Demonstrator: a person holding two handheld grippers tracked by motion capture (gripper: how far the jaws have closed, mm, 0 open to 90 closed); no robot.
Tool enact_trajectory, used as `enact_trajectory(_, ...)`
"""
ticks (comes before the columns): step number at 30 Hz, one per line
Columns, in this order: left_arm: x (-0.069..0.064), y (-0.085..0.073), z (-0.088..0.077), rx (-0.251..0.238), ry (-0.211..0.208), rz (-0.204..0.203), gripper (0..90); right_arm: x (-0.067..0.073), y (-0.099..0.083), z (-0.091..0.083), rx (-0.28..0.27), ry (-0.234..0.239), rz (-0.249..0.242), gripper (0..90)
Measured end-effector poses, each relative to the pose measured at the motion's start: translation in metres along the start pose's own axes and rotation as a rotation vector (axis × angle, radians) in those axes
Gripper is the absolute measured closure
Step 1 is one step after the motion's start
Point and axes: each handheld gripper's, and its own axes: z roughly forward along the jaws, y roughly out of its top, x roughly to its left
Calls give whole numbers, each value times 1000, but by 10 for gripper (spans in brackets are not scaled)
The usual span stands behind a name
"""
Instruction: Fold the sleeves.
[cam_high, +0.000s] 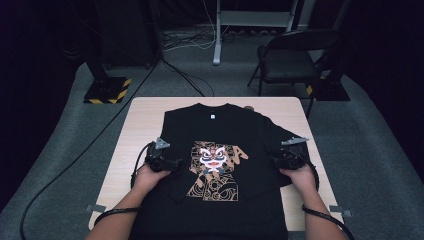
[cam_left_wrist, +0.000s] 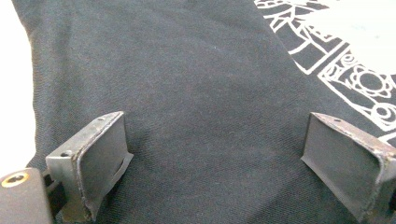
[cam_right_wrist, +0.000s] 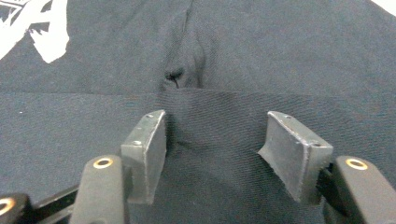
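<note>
On the pale wooden table (cam_high: 140, 112) a black T-shirt (cam_high: 220, 131) lies flat, collar toward the far edge, its printed lion-mask graphic (cam_high: 214, 167) facing up. The shirt's hem hangs past the near edge toward the person, while bare wood shows as a wide strip along the table's left side and a narrower one along the right and far sides. The left sleeve looks folded in over the body; the right sleeve spreads out toward the right edge.

The left gripper (cam_left_wrist: 215, 154) sits over the shirt's left side, its 2 jaws spread wide above smooth black cloth, nothing pinched between them; the shirt's left edge and bare table run just beyond its left jaw. The right gripper (cam_right_wrist: 212, 149) rests at the right side, where a straight fold edge crosses just ahead of its jaws and a small pucker sits beyond. Its jaws stand about half apart with cloth lying between them, not clamped.

Beyond the table stand a chair (cam_high: 295, 60) and grey floor.
</note>
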Motion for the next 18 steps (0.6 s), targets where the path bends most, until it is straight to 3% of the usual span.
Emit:
enact_trajectory(6,0,0,0,-1,0,-1,73,-3,1,-8,-6,-72,-44,446)
enact_trajectory(8,0,0,0,0,0,-1,73,-9,-2,-9,-3,-85,-26,463)
enact_trajectory(13,0,0,0,0,0,-1,73,-28,-9,-13,6,-98,76,495)
enact_trajectory(18,0,0,0,0,0,-1,73,-41,-16,-15,4,-112,131,503)
